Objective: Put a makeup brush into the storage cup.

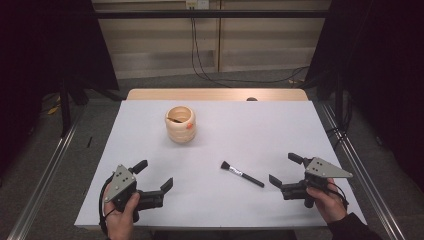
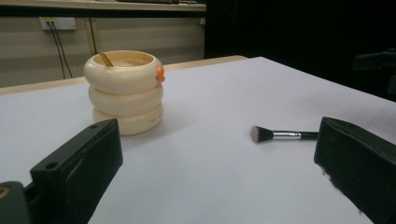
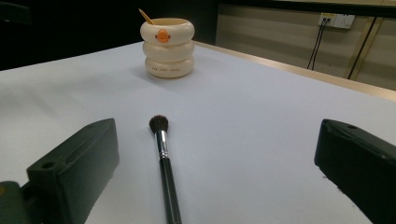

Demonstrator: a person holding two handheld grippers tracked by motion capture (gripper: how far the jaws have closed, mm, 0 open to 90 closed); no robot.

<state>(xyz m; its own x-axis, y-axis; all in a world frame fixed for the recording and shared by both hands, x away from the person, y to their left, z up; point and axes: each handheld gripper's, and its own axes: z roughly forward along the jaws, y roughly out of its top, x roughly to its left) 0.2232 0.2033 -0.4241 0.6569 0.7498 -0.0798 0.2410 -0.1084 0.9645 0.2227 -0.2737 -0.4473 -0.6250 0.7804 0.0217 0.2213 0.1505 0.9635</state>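
Black makeup brush (image 1: 242,174), one, silver-ferruled, lies lower centre; one cream ringed holder (image 1: 180,124) upper centre; left gripper (image 1: 154,176) and right gripper (image 1: 283,171) both spread, empty.

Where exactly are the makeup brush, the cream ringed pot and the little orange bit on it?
makeup brush (image 3: 162,140): right gripper view, on its silver ferrule.
cream ringed pot (image 2: 125,102): left gripper view, on its middle ring.
orange bit (image 3: 162,35): right gripper view, on the top ring's front.
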